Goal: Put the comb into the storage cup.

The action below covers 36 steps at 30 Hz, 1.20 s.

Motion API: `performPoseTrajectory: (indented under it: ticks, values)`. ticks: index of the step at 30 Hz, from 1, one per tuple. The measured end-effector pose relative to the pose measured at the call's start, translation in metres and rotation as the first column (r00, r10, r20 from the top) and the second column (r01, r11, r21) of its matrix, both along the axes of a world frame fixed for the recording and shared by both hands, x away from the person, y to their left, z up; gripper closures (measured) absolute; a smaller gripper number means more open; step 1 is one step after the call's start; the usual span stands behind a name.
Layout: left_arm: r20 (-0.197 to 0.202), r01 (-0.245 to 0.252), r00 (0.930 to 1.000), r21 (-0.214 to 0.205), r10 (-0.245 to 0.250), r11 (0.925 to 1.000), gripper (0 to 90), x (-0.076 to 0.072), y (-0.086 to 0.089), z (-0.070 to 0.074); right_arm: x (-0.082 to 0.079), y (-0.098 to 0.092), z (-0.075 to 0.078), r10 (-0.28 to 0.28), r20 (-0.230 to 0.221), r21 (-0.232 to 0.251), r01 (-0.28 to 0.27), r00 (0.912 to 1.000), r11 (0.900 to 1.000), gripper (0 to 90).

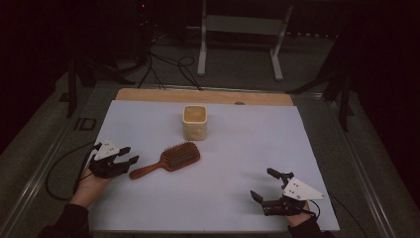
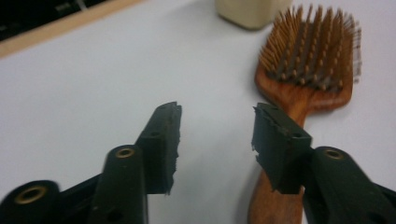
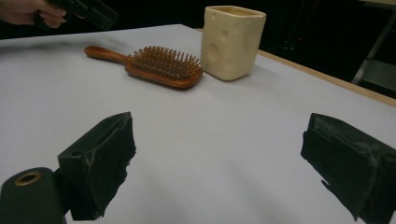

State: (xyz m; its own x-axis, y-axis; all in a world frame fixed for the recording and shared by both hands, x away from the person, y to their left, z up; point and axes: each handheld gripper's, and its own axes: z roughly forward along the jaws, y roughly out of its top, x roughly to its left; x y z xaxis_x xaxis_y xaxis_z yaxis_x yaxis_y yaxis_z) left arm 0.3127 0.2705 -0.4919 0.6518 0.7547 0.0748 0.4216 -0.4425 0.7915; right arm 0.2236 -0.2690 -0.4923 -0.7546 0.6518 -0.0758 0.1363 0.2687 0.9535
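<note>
A: Step in hand?

B: Approach to a grasp, by the look of it. The left gripper (image 1: 126, 157) sits just beside the handle end of the brown wooden paddle hairbrush (image 1: 168, 159), which lies bristles up on the white surface (image 1: 237, 148), near the middle and slightly left. No contact is visible from the high view.

A: Left jaws?

B: Partly spread, nothing between them. In the left gripper view the hairbrush (image 2: 299, 88) handle runs under the right-hand jaw, not through the gap, so the jaws are off-centre from it.

A: So next move?

B: Probably shift sideways until the handle lies in the gap, lower a bit, then pinch. The handle is thin and lies flat, so the jaws likely need to come nearly down to the surface to catch it.

A: Pose of that hand?

B: The left hand (image 1: 91, 181) comes in from the bottom left, low over the surface, with the gripper pointing right and slightly away, roughly level.

A: Right side?

B: The right gripper (image 1: 262, 186) rests low at the near right corner, well apart from the hairbrush, jaws spread wide and empty, aimed left toward the middle.

A: Anything else?

B: A cream square ceramic cup with dimpled sides (image 1: 194, 122) stands upright just behind the brush head. Whether they touch, can't tell.
</note>
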Motion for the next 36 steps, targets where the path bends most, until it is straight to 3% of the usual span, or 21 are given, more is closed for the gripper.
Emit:
performPoseTrajectory:
  ticks: [3,6,8,15,23,36]
  values:
    - [-0.017,0.002,0.9999,0.042,-0.001,0.9991,58.2,0.001,-0.002,-0.004,0.000,0.000,0.000,0.001,-0.003,0.003,-0.001,1.0000,1.0000,8.9]
    - [-0.035,0.006,0.9994,0.051,-0.004,0.9987,64.1,0.002,-0.001,-0.007,0.000,0.000,0.000,0.002,-0.002,0.000,-0.002,1.0000,1.0000,8.9]
    - [-0.047,0.004,0.9989,0.078,0.000,0.9970,69.8,0.002,-0.001,-0.009,0.001,0.000,0.000,0.003,-0.002,0.006,-0.003,1.0000,1.0000,8.9]
    - [-0.085,0.023,0.9963,0.112,-0.013,0.9935,89.2,0.003,0.001,-0.014,0.001,0.000,0.000,0.007,-0.005,0.005,-0.007,1.0000,1.0000,8.9]
    - [-0.150,0.059,0.9879,0.142,-0.038,0.9880,90.0,0.002,-0.001,-0.020,0.001,0.000,-0.001,0.005,-0.011,0.008,-0.005,0.9999,1.0000,8.9]
    - [-0.187,0.104,0.9793,0.140,-0.077,0.9846,90.0,-0.001,-0.005,-0.021,0.002,0.001,-0.001,0.004,-0.016,0.006,-0.004,0.9999,1.0000,8.9]
